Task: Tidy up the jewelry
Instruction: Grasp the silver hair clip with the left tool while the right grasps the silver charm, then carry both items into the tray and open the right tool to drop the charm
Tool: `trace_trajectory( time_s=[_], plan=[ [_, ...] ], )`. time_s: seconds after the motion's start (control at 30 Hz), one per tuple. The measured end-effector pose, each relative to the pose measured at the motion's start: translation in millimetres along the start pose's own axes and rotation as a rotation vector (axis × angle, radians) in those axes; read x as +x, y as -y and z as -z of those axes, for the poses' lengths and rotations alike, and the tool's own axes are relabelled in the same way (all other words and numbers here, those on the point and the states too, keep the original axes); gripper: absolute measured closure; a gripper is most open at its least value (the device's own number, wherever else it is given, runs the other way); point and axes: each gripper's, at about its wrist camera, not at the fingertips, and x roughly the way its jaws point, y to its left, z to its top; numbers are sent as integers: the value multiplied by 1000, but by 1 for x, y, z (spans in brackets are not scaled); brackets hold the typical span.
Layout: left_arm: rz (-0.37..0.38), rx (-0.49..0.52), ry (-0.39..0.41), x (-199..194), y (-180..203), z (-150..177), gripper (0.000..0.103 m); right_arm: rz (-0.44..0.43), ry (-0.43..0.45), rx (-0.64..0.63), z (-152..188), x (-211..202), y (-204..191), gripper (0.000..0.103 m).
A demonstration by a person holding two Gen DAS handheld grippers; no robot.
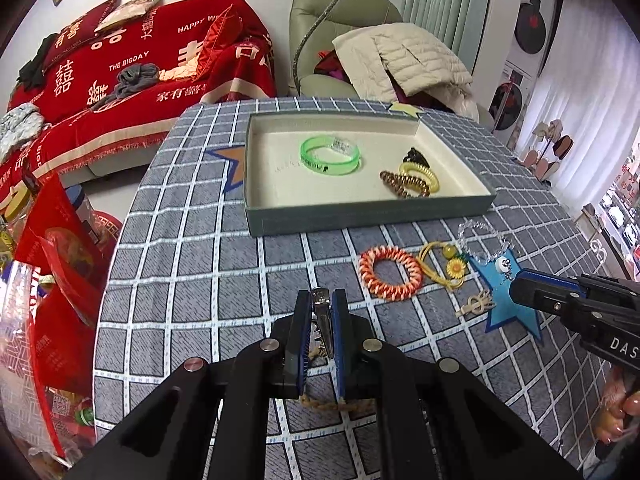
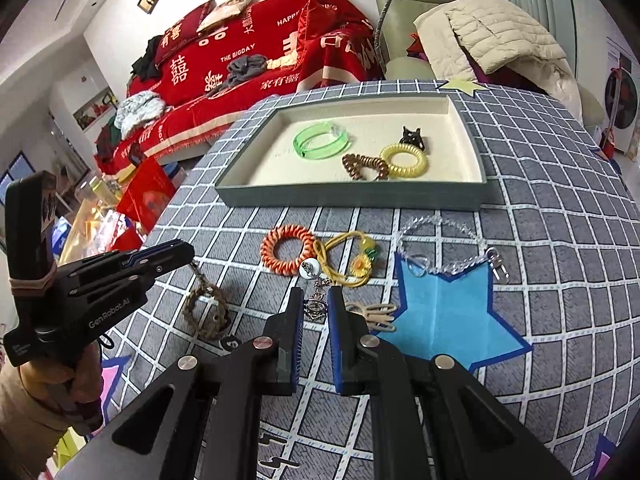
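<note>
Pick-up step. Left gripper (image 1: 322, 300) jaws clamp clip (image 1: 322, 312) with braided ring (image 2: 208, 312). Right gripper (image 2: 316, 300) jaws narrow around silver charm (image 2: 315, 306), contact unclear. Next: carry to tray (image 1: 360, 212).

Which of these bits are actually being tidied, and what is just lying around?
Job:
- tray
- green bangle
- orange coil band
- clear bead chain
- braided rope bracelet, clipped end in left gripper
- right gripper

Lying about:
- red sofa throw
- cream jacket
</note>
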Motion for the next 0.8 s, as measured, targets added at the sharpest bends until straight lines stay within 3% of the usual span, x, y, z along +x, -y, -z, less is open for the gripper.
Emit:
trace_trajectory(
  time_s=[0.4,0.8],
  plan=[
    [-10,-5,61,-1,-4,-37,73,14,43,33,-43,-4,24,90],
    [-30,6,40,44,-8,-93,73,72,51,76,-103,27,61,90]
  ],
)
